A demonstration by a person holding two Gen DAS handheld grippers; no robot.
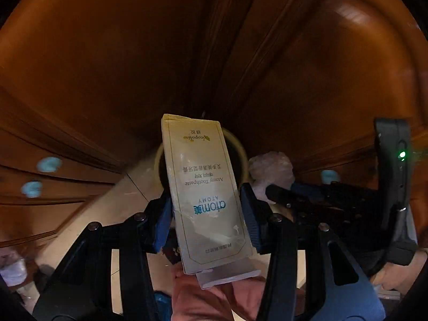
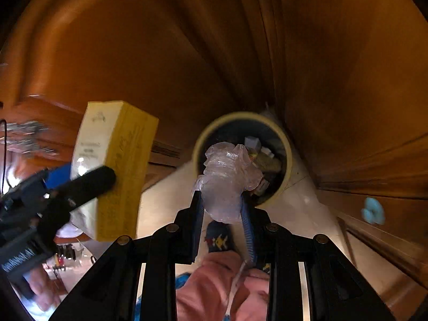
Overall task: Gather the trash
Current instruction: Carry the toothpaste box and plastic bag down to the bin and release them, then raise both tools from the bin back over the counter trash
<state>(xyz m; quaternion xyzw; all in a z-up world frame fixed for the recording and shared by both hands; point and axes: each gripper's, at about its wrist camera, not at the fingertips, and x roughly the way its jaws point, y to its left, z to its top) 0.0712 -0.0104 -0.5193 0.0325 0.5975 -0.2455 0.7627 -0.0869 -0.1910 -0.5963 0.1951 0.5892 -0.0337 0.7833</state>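
My left gripper [image 1: 207,208] is shut on a pale yellow Atomy toothpaste box [image 1: 203,187], held upright over the floor; the box also shows in the right wrist view [image 2: 117,165] at the left. My right gripper [image 2: 222,203] is shut on a crumpled clear plastic bag [image 2: 227,179], just in front of a round yellow-rimmed trash bin [image 2: 287,157] that holds several scraps. In the left wrist view the bin [image 1: 238,144] is partly hidden behind the box, and the plastic bag [image 1: 270,171] sits to its right.
Brown wooden cabinet doors [image 1: 107,67] surround the bin on the beige tiled floor [image 2: 307,211]. Pale blue knobs [image 1: 49,164] dot the cabinets. My legs in pink trousers [image 2: 211,289] and patterned slippers [image 2: 219,238] are below the grippers.
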